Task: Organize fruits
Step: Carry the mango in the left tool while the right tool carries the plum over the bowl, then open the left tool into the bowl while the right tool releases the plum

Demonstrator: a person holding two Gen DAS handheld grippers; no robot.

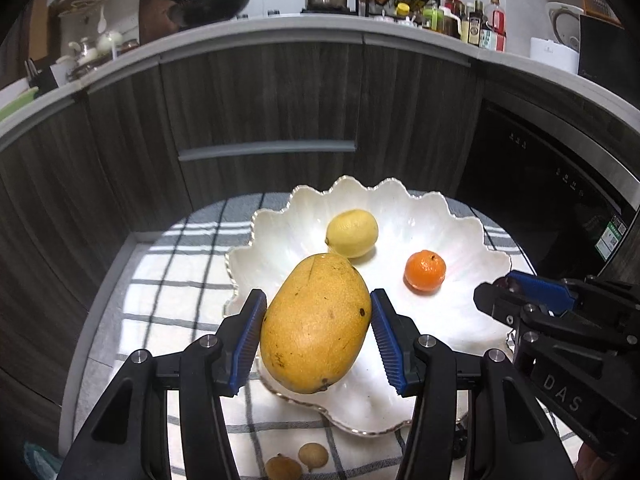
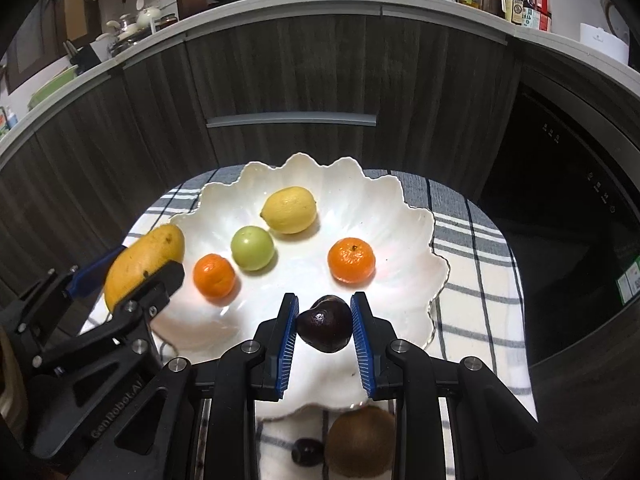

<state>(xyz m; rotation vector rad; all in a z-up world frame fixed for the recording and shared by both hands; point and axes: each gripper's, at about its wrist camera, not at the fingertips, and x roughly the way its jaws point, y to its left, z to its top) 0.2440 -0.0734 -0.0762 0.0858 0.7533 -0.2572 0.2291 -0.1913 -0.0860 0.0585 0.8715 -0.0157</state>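
My left gripper (image 1: 318, 312) is shut on a large yellow mango (image 1: 316, 324) and holds it over the near left rim of a white scalloped bowl (image 1: 460, 320). My right gripper (image 2: 325, 322) is shut on a small dark purple fruit (image 2: 326, 328) above the bowl's near rim (image 2: 416, 264). In the bowl lie a lemon (image 2: 289, 209), a green fruit (image 2: 252, 248) and two mandarins (image 2: 214, 275) (image 2: 352, 260). The left wrist view shows the lemon (image 1: 352, 233) and one mandarin (image 1: 425, 271); the mango hides the rest.
The bowl stands on a checked cloth (image 2: 480, 280) over a small table. A kiwi (image 2: 360, 440) and a small dark fruit (image 2: 306, 452) lie on the cloth near me. Two brown longans (image 1: 300, 462) lie under the left gripper. Dark cabinets (image 1: 260, 100) stand behind.
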